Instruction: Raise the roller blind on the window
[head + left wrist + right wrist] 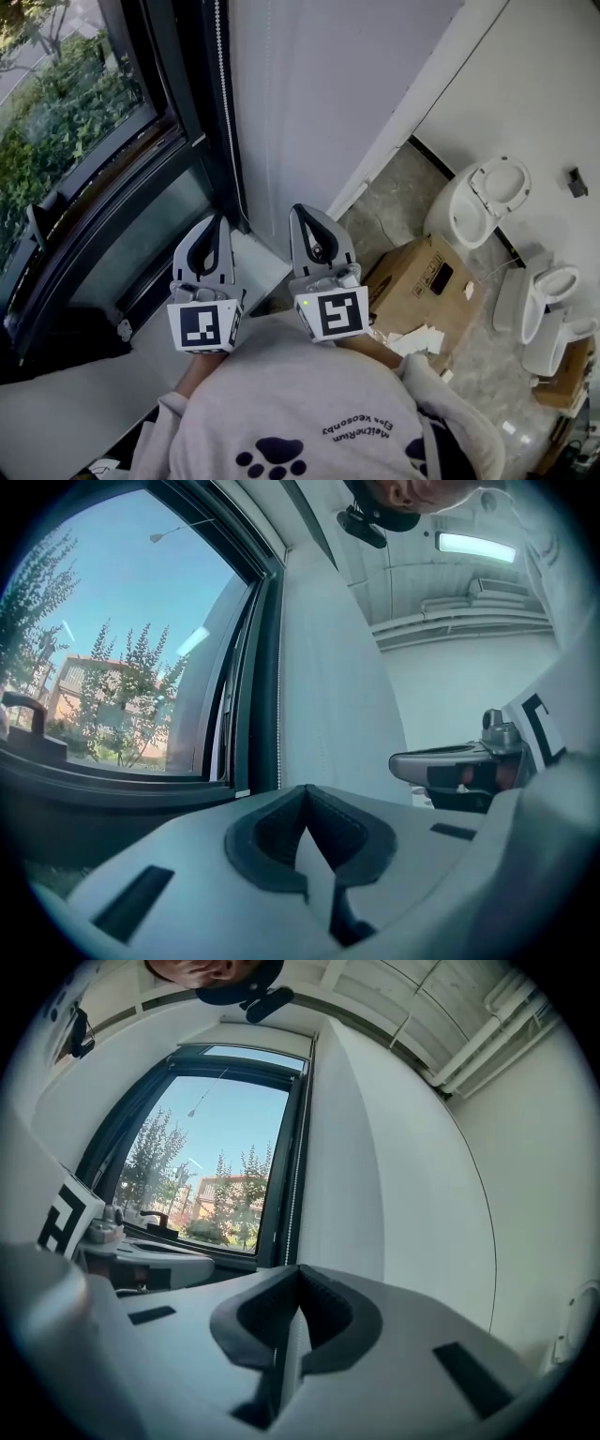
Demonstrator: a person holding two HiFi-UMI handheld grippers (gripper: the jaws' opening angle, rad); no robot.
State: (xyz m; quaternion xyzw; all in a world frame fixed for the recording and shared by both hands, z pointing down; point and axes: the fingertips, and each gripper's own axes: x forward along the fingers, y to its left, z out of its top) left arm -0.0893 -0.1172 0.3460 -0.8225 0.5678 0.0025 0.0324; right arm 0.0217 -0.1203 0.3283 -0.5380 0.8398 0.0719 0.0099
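Observation:
The window [84,112] has a dark frame, and its glass is uncovered wherever it shows. A pale strip, perhaps the blind [251,1051], lies along the top of the opening in the right gripper view. A white bead chain [223,84] hangs along the frame's right edge and also shows as the chain [291,1222] in that view. My left gripper [216,219] is shut and empty, pointing up at the sill just below the chain's lower end. To its right, my right gripper [299,212] is shut and empty in front of the white wall. In their own views the left gripper [307,797] and right gripper [298,1277] show jaws pressed together.
A white wall [328,94] runs right of the window. On the floor to the right stand a cardboard box [427,281] and white toilets [483,202]. The sill ledge [141,337] lies under the left gripper.

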